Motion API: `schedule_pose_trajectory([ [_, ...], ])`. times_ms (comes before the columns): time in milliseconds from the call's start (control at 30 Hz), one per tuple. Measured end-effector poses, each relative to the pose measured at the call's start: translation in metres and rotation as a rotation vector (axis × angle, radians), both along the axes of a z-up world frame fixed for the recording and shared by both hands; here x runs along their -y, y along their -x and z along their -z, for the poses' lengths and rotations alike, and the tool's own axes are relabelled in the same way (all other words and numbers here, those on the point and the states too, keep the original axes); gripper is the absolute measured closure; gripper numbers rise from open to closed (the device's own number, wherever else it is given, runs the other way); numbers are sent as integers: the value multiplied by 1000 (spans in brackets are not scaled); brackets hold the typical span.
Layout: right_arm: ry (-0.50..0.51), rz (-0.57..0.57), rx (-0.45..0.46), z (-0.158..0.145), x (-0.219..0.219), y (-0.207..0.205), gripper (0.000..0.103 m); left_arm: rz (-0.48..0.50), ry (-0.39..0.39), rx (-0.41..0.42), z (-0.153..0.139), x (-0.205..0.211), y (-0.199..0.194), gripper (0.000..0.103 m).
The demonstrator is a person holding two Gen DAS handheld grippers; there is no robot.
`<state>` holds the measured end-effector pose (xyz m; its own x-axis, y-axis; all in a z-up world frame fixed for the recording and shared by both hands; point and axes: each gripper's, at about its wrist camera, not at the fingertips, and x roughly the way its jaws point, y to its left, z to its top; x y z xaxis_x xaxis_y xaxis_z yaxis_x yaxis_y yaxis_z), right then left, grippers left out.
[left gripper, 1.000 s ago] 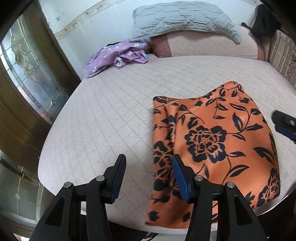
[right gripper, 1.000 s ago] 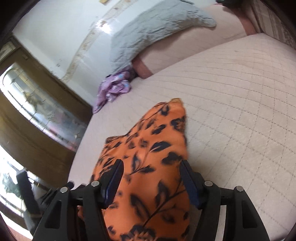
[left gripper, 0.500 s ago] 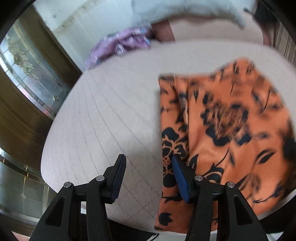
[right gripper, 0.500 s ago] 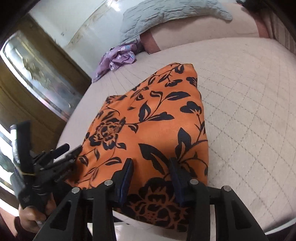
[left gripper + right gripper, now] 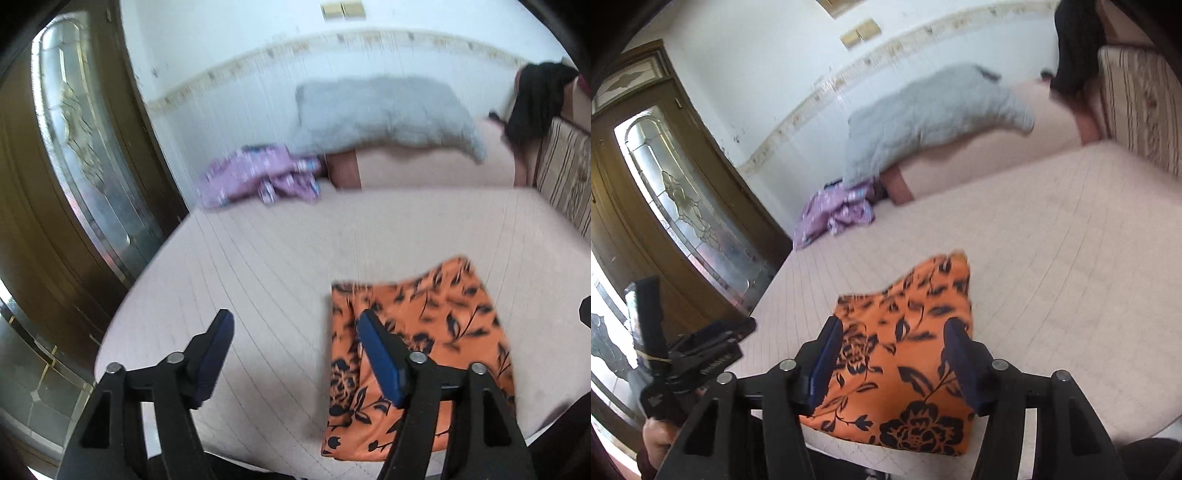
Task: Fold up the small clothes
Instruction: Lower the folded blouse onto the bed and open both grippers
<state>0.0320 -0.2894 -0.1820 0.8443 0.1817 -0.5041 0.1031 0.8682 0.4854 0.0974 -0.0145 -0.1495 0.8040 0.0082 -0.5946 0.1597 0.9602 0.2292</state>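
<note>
The folded orange floral garment (image 5: 905, 369) looked light, soft and slippery, best pinched at its near corners, while both the left gripper (image 5: 295, 332) and right gripper (image 5: 892, 339), jaws just widened, hung released above it.

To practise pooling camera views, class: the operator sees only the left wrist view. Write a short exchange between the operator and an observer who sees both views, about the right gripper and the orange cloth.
Operator: Is the right gripper gripping anything? I see only a sliver of it.
Observer: No. It is open. Its jaws have just been opening, and the pads press on nothing.
Operator: Where is it relative to the cloth?
Observer: It is above the near half of the cloth, which lies on the bed. In the right wrist view, its fingers frame the flower print.
</note>
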Motion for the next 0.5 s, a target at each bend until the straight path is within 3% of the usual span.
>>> schedule_pose_trajectory([
  [200,61,32,84,-41,-5,28,38,0,24,110,-41,-2,26,13],
  [333,92,52,114,-53,-10,39,36,-11,20,158,-55,-3,40,10],
  [400,112,62,124,-56,-11,42,35,-14,35,165,-60,-4,44,0],
  [500,147,68,126,-58,-16,45,35,-29,42,198,-64,-5,51,0],
])
